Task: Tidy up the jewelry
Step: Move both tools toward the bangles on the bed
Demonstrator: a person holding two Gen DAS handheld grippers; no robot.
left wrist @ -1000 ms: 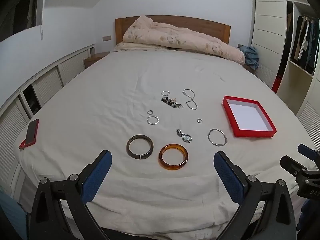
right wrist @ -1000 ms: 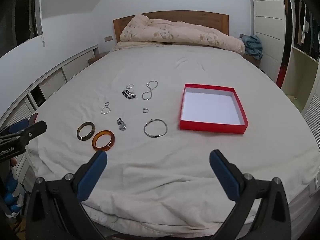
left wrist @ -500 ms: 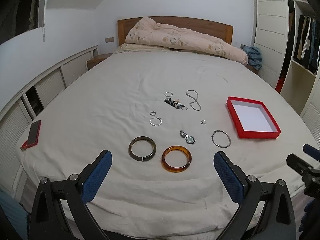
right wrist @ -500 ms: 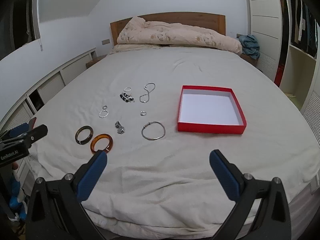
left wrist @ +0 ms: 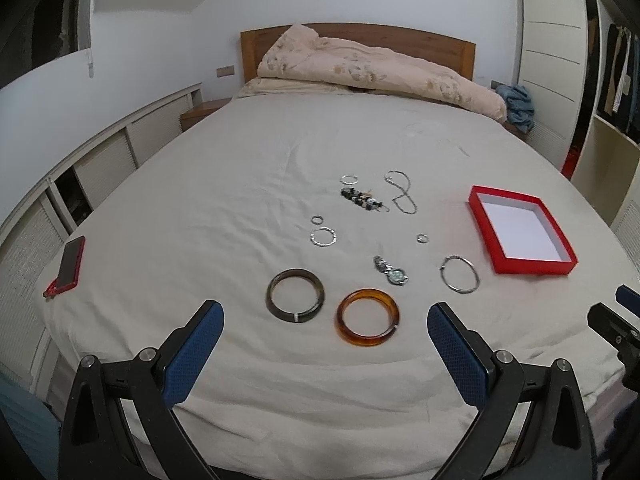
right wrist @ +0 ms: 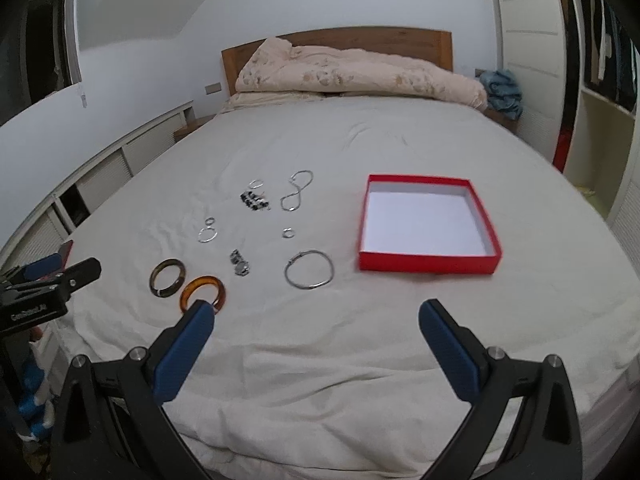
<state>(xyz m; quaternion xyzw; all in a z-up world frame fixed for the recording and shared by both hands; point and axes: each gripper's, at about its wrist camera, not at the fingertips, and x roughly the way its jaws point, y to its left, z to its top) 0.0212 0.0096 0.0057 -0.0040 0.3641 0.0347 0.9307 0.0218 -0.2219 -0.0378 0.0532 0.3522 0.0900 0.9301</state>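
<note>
Both claws, left (left wrist: 325, 326) and right (right wrist: 316, 323), gape empty; the amber bangle (left wrist: 367, 323) looks rigid and slick (pinch across its rim); box (right wrist: 430, 222) empty.

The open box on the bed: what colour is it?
Red box walls, white inside; right wrist view shows it best.

White-walled bedroom, wooden headboard (left wrist: 460, 46)

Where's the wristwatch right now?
The wristwatch lies on the bed sheet mid-frame in the left wrist view, between the amber bangle and the thin silver bangle, left of the red box.
</note>
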